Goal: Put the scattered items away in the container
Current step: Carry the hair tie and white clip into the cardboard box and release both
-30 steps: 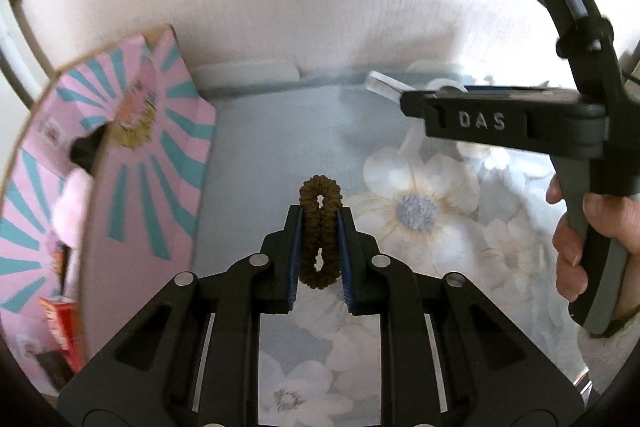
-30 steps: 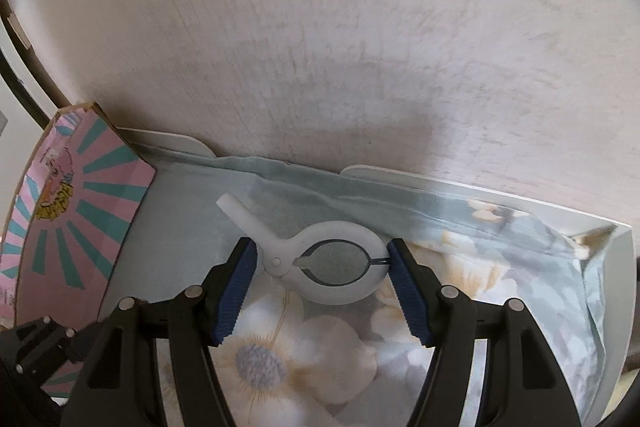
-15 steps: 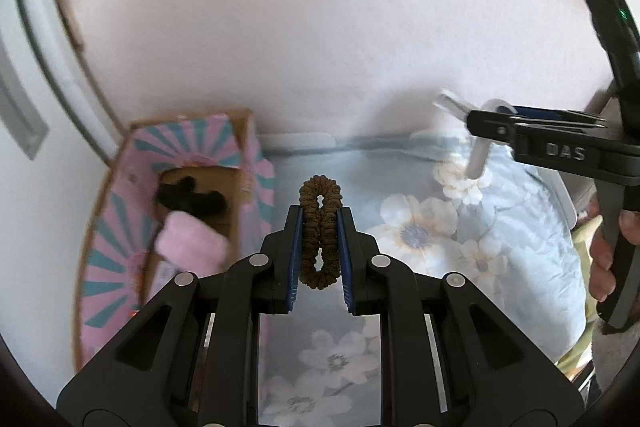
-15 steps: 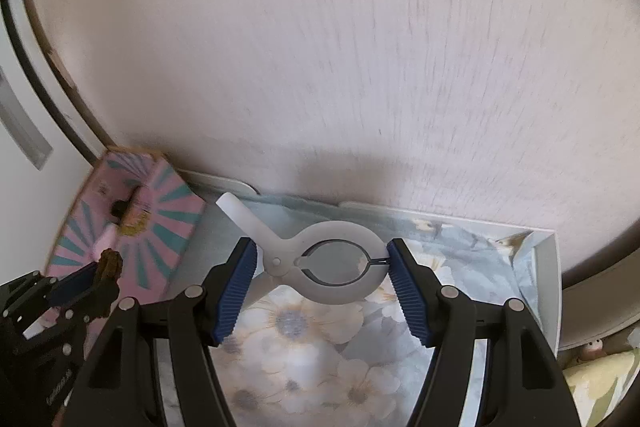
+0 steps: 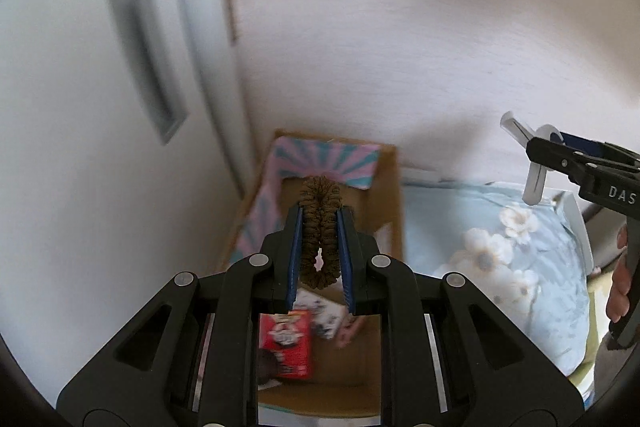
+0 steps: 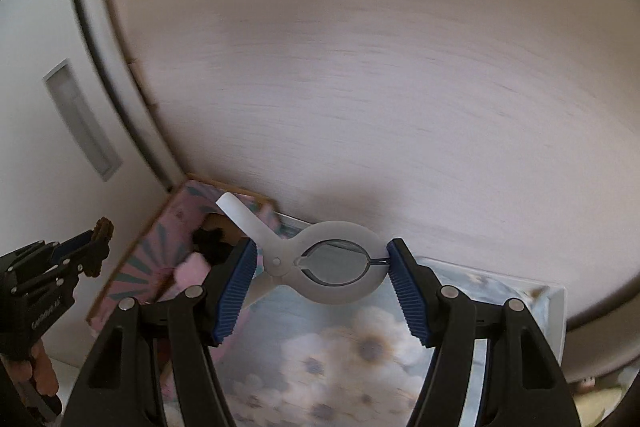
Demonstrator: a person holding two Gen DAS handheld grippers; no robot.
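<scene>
My left gripper [image 5: 319, 227] is shut on a brown hair scrunchie [image 5: 319, 223] and holds it in the air above the open cardboard box [image 5: 390, 195] with pink and teal flaps. My right gripper [image 6: 320, 259] is shut on a white plastic spring clamp [image 6: 336, 283] and holds it raised over the floral cloth, to the right of the box [image 6: 140, 267]. The right gripper and clamp [image 5: 534, 171] show at the right of the left wrist view. The left gripper with the scrunchie [image 6: 100, 239] shows at the left of the right wrist view.
Inside the box lie a red packet [image 5: 286, 343], a white printed packet [image 5: 326, 315], a pink soft item [image 6: 192, 269] and a black item [image 6: 212, 241]. A floral cloth [image 5: 500, 259] covers the white table [image 6: 556, 311]. A wall stands behind, a white door [image 5: 80, 107] at the left.
Both grippers have risen and swung left. My left gripper with the scrunchie moved from over the cloth to above the box. My right gripper carried the clamp closer to the box.
</scene>
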